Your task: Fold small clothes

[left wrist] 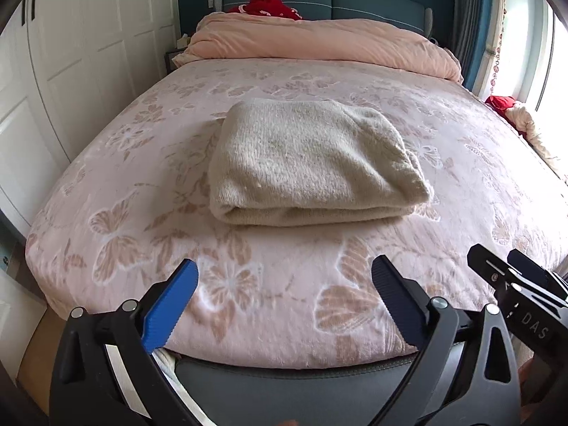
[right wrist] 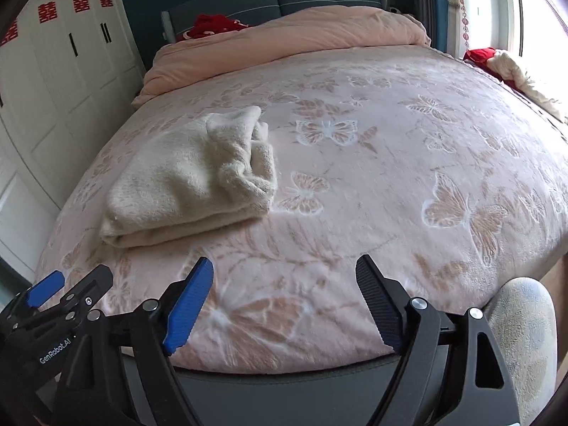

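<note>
A cream knitted garment lies folded into a thick, roughly rectangular bundle on the bed, which is covered by a pink blanket patterned with butterflies. In the left wrist view its long axis runs left to right across the bed, with the rounded fold edge facing the foot of the bed and the cameras. The loose, bunched layers sit at its right end, which the right wrist view shows as a rumpled stack of edges.

The left hand-held gripper hovers near the foot of the bed with its jaws spread wide and nothing between them; the garment lies ahead of it, apart from its fingertips and roughly centred on its line of sight. The right hand-held gripper is likewise released and empty, just beside the left one, and from it the garment lies ahead and off to the left, well clear of its fingers.

At the head of the bed a peach duvet is bunched up, with a red cloth behind it against the teal headboard. White wardrobe doors stand to the left.
</note>
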Demonstrator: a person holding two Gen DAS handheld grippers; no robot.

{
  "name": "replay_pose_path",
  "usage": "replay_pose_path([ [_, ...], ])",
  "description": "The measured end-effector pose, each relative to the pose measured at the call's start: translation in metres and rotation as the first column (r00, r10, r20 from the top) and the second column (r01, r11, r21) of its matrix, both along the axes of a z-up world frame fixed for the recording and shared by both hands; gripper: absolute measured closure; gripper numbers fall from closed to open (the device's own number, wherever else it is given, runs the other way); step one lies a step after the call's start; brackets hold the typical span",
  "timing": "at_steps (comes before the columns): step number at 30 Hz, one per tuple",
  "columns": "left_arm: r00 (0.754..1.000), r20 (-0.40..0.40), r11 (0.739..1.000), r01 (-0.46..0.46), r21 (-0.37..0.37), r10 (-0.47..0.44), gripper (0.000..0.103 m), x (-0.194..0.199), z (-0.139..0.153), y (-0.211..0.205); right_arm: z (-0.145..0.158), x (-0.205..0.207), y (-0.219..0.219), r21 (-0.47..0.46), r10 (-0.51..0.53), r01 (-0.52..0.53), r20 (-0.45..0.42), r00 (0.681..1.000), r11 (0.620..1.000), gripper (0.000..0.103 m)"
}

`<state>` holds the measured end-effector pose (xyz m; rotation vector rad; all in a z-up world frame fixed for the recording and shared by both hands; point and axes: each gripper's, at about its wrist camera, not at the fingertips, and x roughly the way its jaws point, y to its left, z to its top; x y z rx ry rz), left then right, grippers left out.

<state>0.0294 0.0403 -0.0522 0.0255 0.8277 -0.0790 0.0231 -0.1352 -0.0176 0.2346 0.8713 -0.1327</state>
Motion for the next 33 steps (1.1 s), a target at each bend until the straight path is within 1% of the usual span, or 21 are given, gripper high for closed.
replay_pose_path([
  [3, 1.0, 0.008, 1.0, -0.009, 0.011, 0.009, 0.007, -0.005, -0.001, -0.003, 0.002, -0.005, 0.006, -0.044, 0.026, -0.025, 0.011, 1.0, 0.999, 0.018],
  [8, 0.999, 0.029, 0.999, -0.029, 0.038, 0.028, 0.007, -0.009, 0.001, -0.006, 0.008, -0.013, 0.017, -0.096, 0.057, -0.053, 0.035, 0.998, 0.994, 0.017],
  [11, 0.999, 0.032, 0.999, -0.038, 0.034, 0.037, 0.007, -0.009, 0.003, -0.005, 0.011, -0.014, 0.018, -0.1, 0.053, -0.049, 0.041, 0.998, 0.994, 0.017],
  [18, 0.997, 0.056, 0.996, -0.064, 0.07, 0.06, 0.008, -0.012, 0.003, -0.009, 0.009, -0.014, 0.02, -0.117, 0.032, -0.028, 0.029, 0.999, 0.993, 0.017],
  [28, 0.995, 0.068, 0.991, -0.082, 0.104, 0.076, 0.008, -0.013, -0.001, -0.012, 0.004, -0.013, 0.022, -0.129, 0.026, -0.024, 0.015, 1.0, 0.991, 0.017],
  [33, 0.995, 0.058, 0.991, -0.083, 0.104, 0.077, 0.008, -0.013, -0.003, -0.012, 0.003, -0.013, 0.022, -0.129, 0.027, -0.025, 0.013, 1.0, 0.991, 0.017],
])
